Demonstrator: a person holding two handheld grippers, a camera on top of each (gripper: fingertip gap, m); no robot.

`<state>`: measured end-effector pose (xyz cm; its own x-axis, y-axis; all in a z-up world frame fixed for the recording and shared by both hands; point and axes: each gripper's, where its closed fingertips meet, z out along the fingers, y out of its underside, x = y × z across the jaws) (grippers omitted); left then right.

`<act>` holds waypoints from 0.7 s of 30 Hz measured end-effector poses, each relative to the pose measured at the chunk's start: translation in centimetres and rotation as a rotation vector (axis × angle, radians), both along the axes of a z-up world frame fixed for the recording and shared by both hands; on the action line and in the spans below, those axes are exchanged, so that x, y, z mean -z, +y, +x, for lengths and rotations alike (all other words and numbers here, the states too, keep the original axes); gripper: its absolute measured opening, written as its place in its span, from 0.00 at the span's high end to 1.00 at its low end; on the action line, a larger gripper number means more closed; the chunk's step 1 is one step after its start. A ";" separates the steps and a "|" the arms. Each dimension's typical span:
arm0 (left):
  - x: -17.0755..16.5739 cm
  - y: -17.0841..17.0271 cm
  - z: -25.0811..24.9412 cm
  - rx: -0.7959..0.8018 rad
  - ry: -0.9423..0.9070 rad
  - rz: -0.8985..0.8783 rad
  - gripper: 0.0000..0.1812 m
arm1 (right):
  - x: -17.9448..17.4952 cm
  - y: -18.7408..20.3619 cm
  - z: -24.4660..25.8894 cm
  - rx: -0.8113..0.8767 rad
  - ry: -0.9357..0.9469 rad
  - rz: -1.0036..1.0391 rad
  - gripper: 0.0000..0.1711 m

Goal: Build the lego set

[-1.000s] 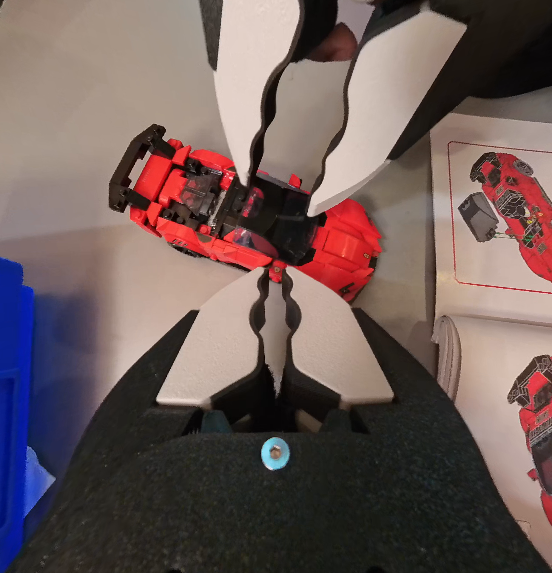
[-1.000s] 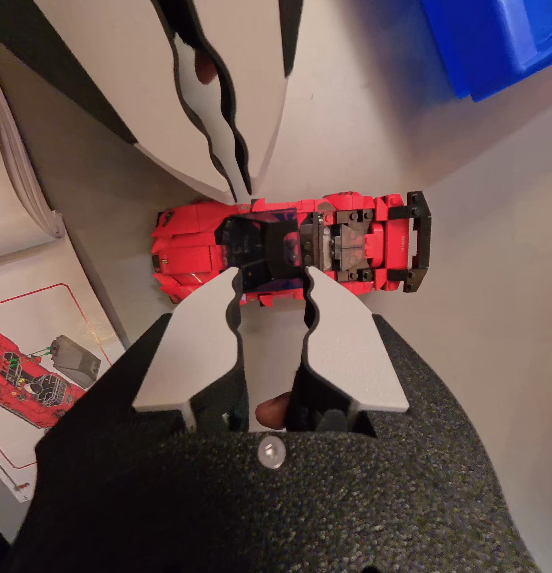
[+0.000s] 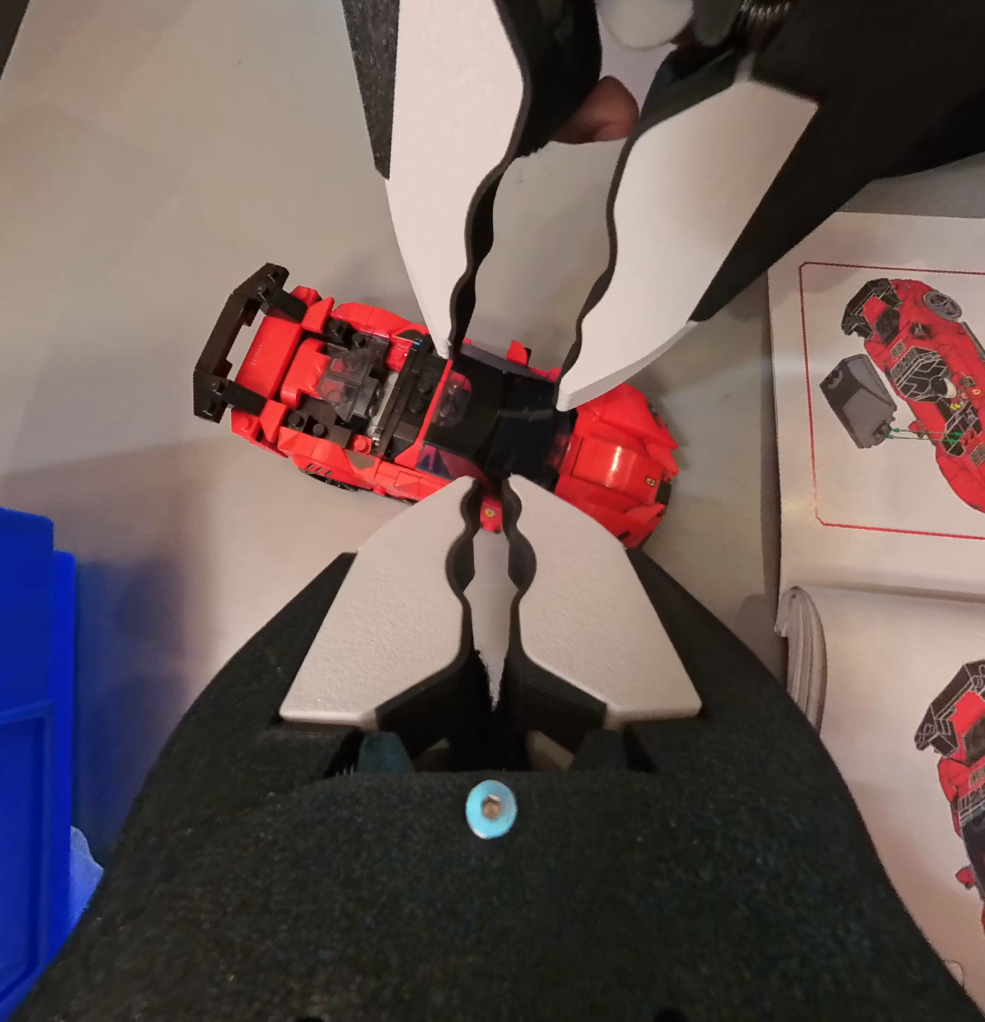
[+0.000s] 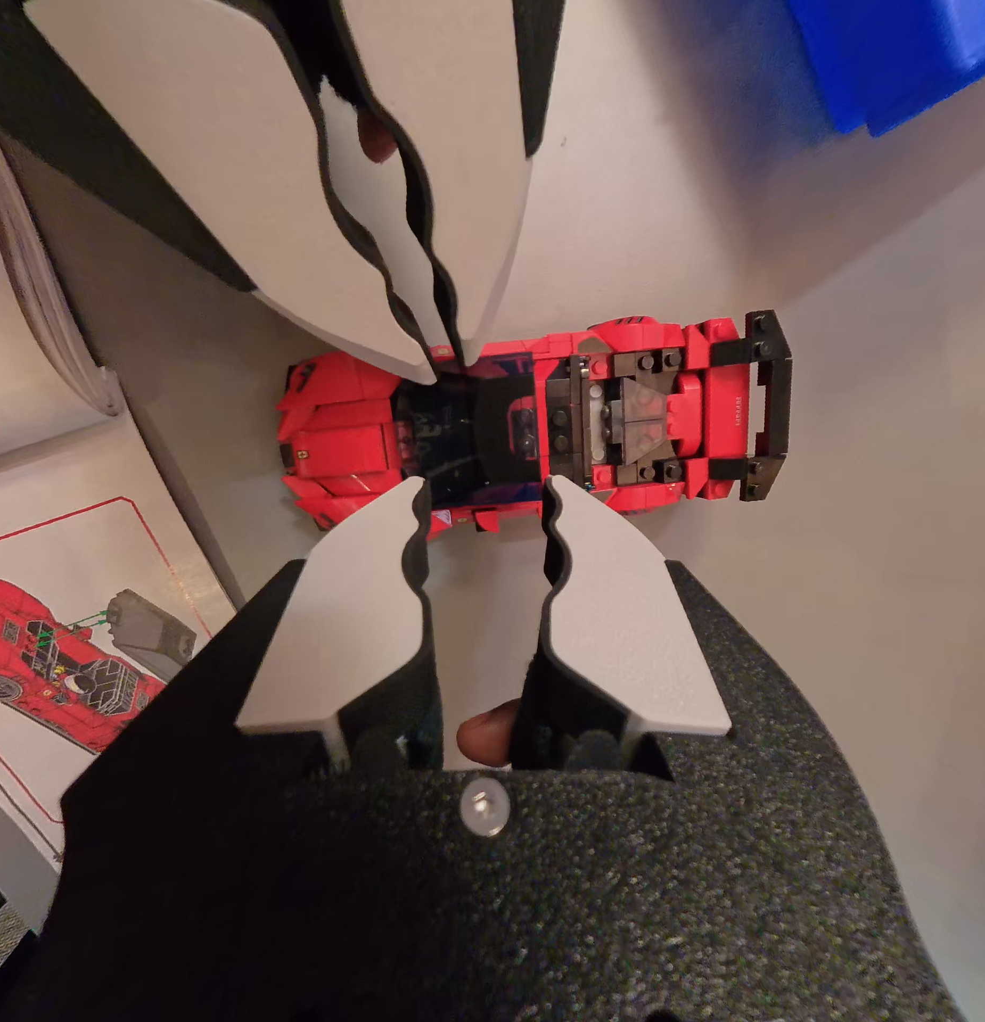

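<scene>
While hanging low over the pale tabletop [image 3: 147, 193], pointing both tools down at the red lego car [image 3: 617, 459] from opposite sides.

Nearest in the left wrist view: keeping the left tool [image 3: 493, 484] all but pressed together, only a thin wavy slit showing between its white fingers. Resting its tips at the near flank of the car, right over a small red stub on the side, though whether pinching that stub or merely touching it cannot be told. Reading the same from the right wrist view, where the left tool [image 4: 446, 368] is meeting the far edge of the car [image 4: 346, 442] beside the black canopy [image 4: 451, 431].

Nearest in the right wrist view: holding the right tool [image 4: 485, 484] spread wide, its two tips sitting at the near edge of the canopy and bracketing it, gripping nothing. Showing a fingertip [image 4: 485, 730] behind the fingers.

Farther on: lying flat on the tabletop, the car, with its black rear wing [image 3: 225, 354] pointing away from the open instruction booklet [image 3: 866, 553] and its nose close to the booklet's edge. Sitting well apart from the car, at the frame's edge, a blue bin [image 3: 20, 719].
</scene>
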<state>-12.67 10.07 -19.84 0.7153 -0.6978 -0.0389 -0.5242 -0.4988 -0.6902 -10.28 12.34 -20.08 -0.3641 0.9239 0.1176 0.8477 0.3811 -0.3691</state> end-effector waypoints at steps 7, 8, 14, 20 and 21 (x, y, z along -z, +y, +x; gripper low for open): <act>0.0 0.0 0.1 0.000 -0.004 0.002 0.97 | 0.0 0.0 0.1 0.001 0.000 -0.002 0.78; 0.0 0.0 0.1 -0.001 -0.005 0.002 0.97 | 0.0 0.0 0.1 0.001 -0.001 -0.003 0.78; 0.0 -0.1 0.1 0.001 -0.010 0.001 0.97 | 0.0 0.1 0.2 0.001 0.000 -0.001 0.78; 0.0 -0.1 0.1 0.003 -0.012 -0.001 0.96 | 0.0 0.2 0.3 0.005 -0.001 -0.010 0.78; 0.0 -0.1 0.1 0.004 -0.013 -0.002 0.96 | 0.0 0.2 0.4 0.005 -0.001 -0.011 0.78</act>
